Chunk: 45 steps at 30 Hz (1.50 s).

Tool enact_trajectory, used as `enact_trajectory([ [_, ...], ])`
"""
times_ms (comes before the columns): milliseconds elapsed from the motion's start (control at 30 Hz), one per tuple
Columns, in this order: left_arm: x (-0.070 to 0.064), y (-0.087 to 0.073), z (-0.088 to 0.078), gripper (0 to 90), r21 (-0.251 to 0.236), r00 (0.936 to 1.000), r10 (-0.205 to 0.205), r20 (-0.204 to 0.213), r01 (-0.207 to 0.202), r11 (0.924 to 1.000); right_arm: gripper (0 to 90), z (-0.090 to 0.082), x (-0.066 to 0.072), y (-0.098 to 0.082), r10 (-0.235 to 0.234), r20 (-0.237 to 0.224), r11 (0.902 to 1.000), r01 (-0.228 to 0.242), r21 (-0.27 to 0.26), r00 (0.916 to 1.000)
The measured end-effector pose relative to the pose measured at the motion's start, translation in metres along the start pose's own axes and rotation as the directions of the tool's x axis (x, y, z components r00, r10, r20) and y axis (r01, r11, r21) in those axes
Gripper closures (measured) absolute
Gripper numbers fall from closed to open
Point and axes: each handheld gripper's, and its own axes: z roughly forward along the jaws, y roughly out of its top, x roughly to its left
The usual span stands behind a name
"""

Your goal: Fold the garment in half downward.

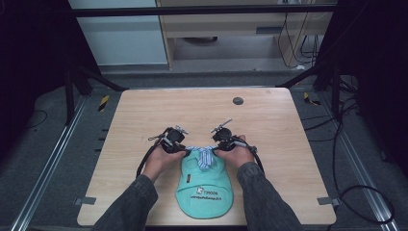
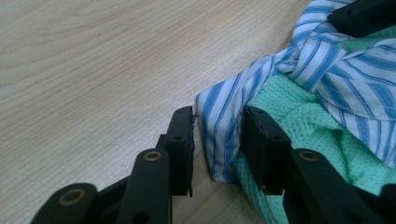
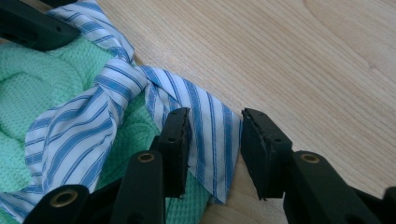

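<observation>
Green bib [image 1: 204,185] lies flat near the counter [image 1: 144,110] front edge, long axis front-to-back, striped tie [image 1: 204,155] at its far end. Left gripper [image 2: 217,140] and right gripper [image 3: 212,140] both spread, 1 tie end between each pair of jaws.

A bare wooden table [image 1: 269,125] has a dark round spot [image 1: 237,101] near its far edge; black cables [image 1: 356,192] trail on the floor at right. Pale cabinets [image 1: 231,29] stand beyond.

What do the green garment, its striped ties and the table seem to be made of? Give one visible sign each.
Green garment: probably knitted cloth, matte, with a waffle-like texture.
Striped ties: likely thin woven cotton, smooth, with creases and a stitched hem.
Table: pale wood or wood-look laminate, with visible grain lines.
</observation>
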Motion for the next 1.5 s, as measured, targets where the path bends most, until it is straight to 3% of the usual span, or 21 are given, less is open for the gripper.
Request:
enact_trajectory([
  [200,-0.0021,0.0023,0.0012,70.2,0.005,0.9999,0.010,0.005,-0.011,0.9999,65.3,-0.0001,0.0008,0.0000,0.013,-0.009,0.9999,-0.013,0.009,0.9999],
  [533,-0.0031,0.0031,0.0024,83.1,0.003,0.9993,0.037,0.003,-0.037,0.9993,77.4,-0.0004,0.0042,0.0005,-0.018,-0.024,0.9997,0.018,0.017,0.9996],
  [1500,-0.0044,0.0057,-0.0031,86.8,0.012,0.9945,0.105,0.001,-0.105,0.9944,83.3,-0.0068,0.0088,0.0020,-0.119,-0.004,0.9927,0.119,0.018,0.9928],
])
